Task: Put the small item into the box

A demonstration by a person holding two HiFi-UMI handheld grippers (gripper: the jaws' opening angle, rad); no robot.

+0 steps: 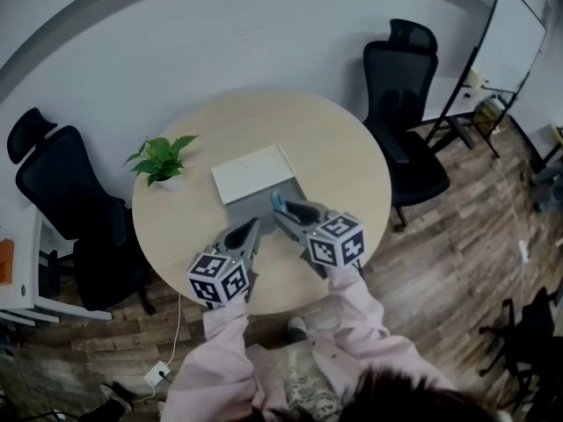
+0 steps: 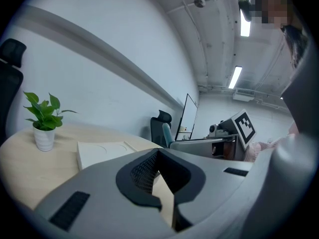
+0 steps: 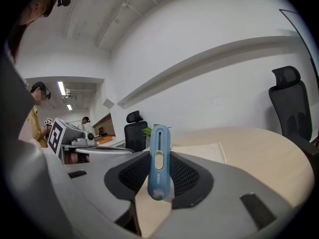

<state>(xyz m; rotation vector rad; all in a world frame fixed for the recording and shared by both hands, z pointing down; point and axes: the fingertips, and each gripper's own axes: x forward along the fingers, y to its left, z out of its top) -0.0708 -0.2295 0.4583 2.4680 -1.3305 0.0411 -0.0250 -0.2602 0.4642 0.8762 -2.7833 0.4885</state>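
Room: office with pale walls, black chairs [image 1: 405,121] round a round wooden table [image 1: 352,165], and a whiteboard at the far right.
Plant [image 1: 161,159]: small, potted, at the table's left edge, well apart from my work.
Box [image 1: 257,174]: white, flat, near the table's middle, just ahead of both my grippers. Its top looks shut, with a faint circle on the lid.
Small item [image 3: 158,161]: blue, slim, with a slot and a slider, perhaps a cutter. It stands upright between my right jaws, above the table and short of the box.
Right gripper [image 1: 280,202]: I have it clamped on the small item, jaws part-way apart at the item's width, pointing toward the box's near edge.
Left gripper [image 1: 251,229]: jaws drawn together, nothing between them; I hold it beside the right one, aimed at the box.
Step in hand: I judge this the carry, item gripped and not yet over the box.
Next move: if the lid is indeed closed, I must lift it with my left before my right can lower the item in and let go.
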